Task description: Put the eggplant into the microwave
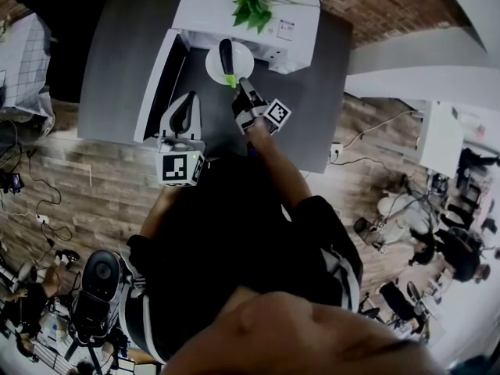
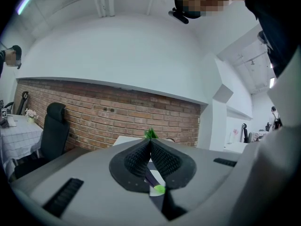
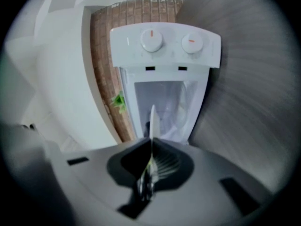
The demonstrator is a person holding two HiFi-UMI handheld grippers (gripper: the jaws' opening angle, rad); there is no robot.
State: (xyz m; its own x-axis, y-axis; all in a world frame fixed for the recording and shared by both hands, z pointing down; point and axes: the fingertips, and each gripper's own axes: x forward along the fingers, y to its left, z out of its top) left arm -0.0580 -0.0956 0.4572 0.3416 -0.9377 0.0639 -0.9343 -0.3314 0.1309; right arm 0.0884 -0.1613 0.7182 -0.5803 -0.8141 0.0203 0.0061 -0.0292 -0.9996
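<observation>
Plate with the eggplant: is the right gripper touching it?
Touching. The right gripper view shows the right gripper shut on the plate, pinching its rim.

We see a brick wall beneath a white ceiling, a black office chair before it. A grey table stands on a wooden floor strewn with cables.

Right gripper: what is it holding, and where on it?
The right gripper pinches the white plate by its near rim; the eggplant lies on it.

We see a green leafy plant by the red brick wall. A black office chair stands near the grey table.
</observation>
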